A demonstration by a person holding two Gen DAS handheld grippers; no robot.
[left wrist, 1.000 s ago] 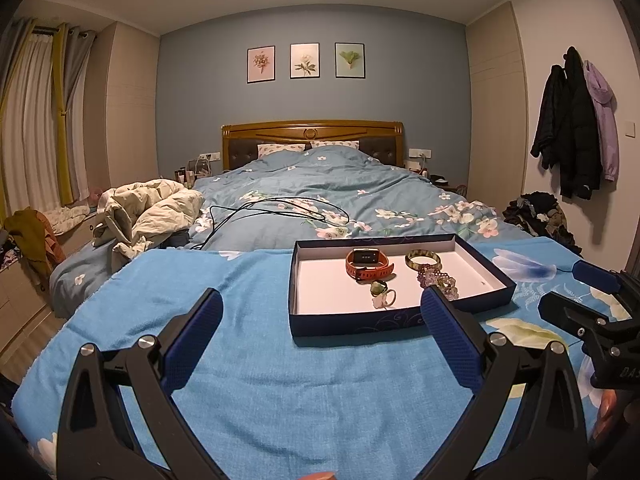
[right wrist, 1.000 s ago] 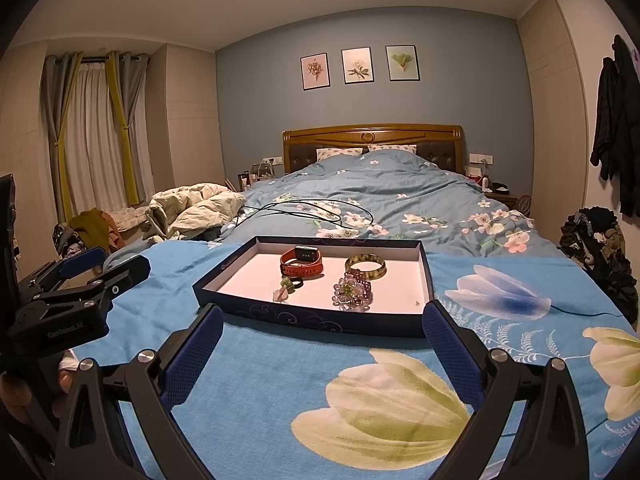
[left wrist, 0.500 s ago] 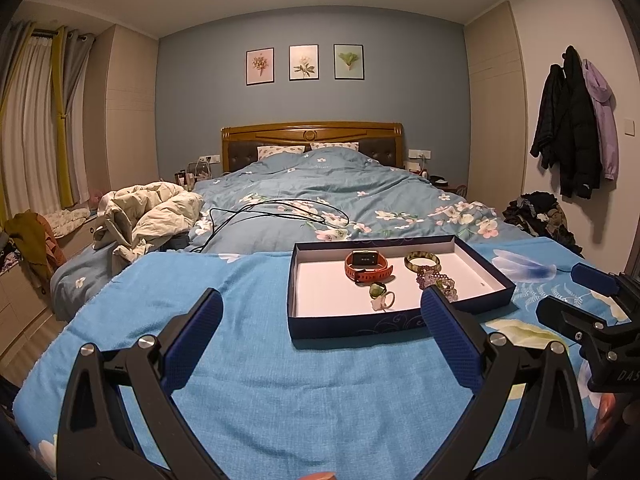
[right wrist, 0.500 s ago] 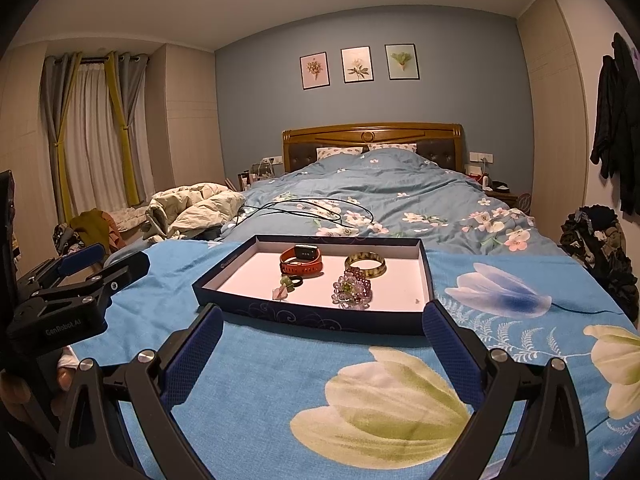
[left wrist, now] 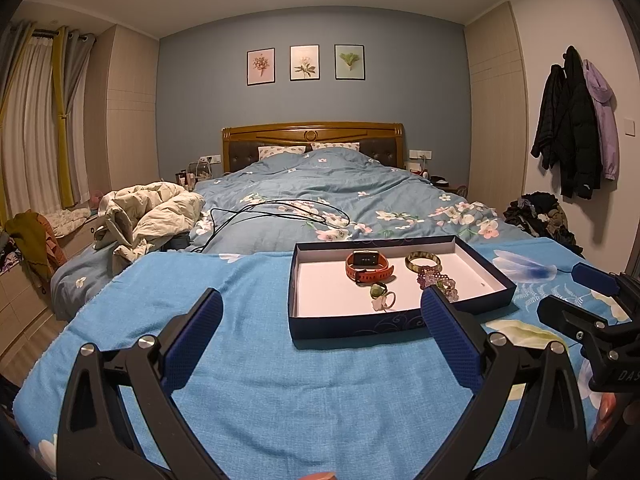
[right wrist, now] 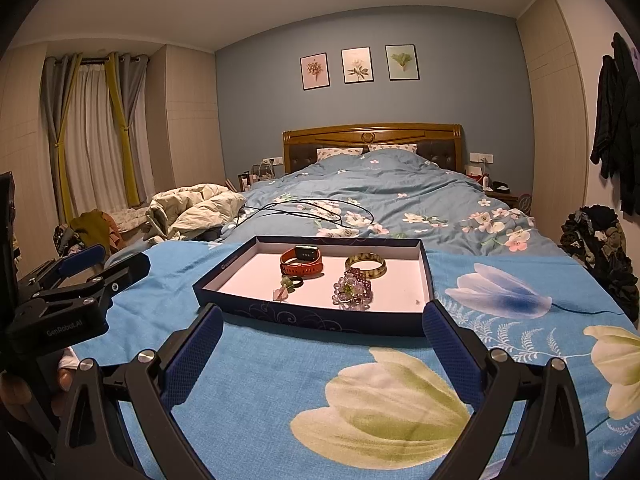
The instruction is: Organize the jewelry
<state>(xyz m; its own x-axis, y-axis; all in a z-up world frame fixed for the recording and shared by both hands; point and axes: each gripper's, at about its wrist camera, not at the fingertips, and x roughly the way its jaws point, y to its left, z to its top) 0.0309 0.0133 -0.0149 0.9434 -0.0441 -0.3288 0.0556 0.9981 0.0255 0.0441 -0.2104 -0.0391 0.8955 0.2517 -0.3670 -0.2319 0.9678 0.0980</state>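
Left wrist view: the left gripper (left wrist: 320, 312) hovers spread wide and empty over a blue blanket (left wrist: 240, 360).
Tray: a navy tray (left wrist: 360, 326) lies ahead and slightly right, holding a red watch (left wrist: 368, 270), a bangle (left wrist: 423, 260), a purple beaded bracelet (left wrist: 438, 282) and rings (left wrist: 382, 296).
Right wrist view: the right gripper (right wrist: 322, 320) is also spread wide, holding nothing.
Jewelry: all of it lies inside the tray (right wrist: 320, 318), just beyond the fingertips.

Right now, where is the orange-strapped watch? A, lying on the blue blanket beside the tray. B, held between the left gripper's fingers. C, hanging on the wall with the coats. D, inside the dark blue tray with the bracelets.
D: the orange-strapped watch lies inside the dark blue tray, next to the bangle and the purple beaded bracelet, and both grippers are open and empty.
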